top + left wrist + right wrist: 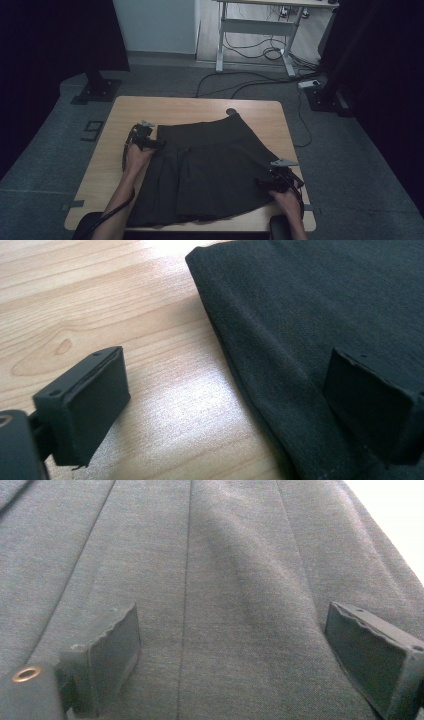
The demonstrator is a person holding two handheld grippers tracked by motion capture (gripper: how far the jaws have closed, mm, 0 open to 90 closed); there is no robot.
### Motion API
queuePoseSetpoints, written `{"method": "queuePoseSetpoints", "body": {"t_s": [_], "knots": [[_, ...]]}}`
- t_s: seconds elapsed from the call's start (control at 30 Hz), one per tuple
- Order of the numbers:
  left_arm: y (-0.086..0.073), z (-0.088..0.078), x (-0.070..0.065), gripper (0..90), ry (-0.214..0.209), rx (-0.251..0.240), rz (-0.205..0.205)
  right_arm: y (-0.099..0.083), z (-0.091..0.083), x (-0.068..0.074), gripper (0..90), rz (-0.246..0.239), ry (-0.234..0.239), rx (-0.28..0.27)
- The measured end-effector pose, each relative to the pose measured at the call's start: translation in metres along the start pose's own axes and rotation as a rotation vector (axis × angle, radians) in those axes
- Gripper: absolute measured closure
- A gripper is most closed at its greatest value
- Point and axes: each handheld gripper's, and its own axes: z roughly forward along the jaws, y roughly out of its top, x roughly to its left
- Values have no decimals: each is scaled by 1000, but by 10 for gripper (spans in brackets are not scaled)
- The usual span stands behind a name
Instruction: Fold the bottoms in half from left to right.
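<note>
The right gripper (270, 181), nearest the high view's camera at about five o'clock on the wooden table (200, 105), hovers with jaws spread wide over the pleats of the dark pleated skirt (205, 170), which lies flat across the table's middle. At nine o'clock the left gripper (156, 143) is also open, straddling the skirt's side edge near the waistband (200, 131). Closing there may pinch only the top layer, so the skirt would bunch or slip.

left claw (159, 143): black, grey plate, black cable | right claw (261, 182): black, grey plate | forearms bare
</note>
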Motion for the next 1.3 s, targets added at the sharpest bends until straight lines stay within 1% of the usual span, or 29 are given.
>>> {"method": "queuePoseSetpoints", "body": {"t_s": [0.03,0.13,0.23,0.33,0.43,0.53,0.63,0.67,0.7,0.73,0.87,1.0,1.1,1.13,1.17,1.3], "knots": [[0,0,0,49,0,0,0,1,-1,1,66,-4,3,2],[0,0,0,49,2,0,-1,6,-6,7,39,-38,7,2],[0,0,0,49,2,0,-1,11,-10,15,23,-49,35,-5],[0,0,0,49,2,0,0,18,-11,26,1,-78,59,-11],[0,0,0,50,2,0,-1,26,-12,37,0,-108,78,-21],[0,0,0,51,2,0,-2,35,-11,50,0,-138,116,-28],[0,0,0,51,2,1,1,45,-8,67,0,-176,179,-25],[0,0,0,52,2,1,0,46,-7,71,0,-186,191,-23],[0,0,0,53,2,1,0,51,-4,83,0,-208,227,-22],[0,0,0,53,2,1,0,51,-4,83,0,-208,227,-22],[0,0,0,55,2,-1,-2,59,3,108,0,-257,290,-16],[0,-1,1,61,5,-5,-5,65,9,134,0,-297,360,2],[0,-1,1,63,5,-5,-6,69,13,152,0,-326,400,13],[-1,-1,1,63,5,-5,-6,71,15,164,0,-346,433,15],[-1,-1,1,63,5,-5,-7,71,15,164,0,-346,433,15],[0,-1,1,64,6,-5,-5,75,20,188,0,-378,494,26]]}}
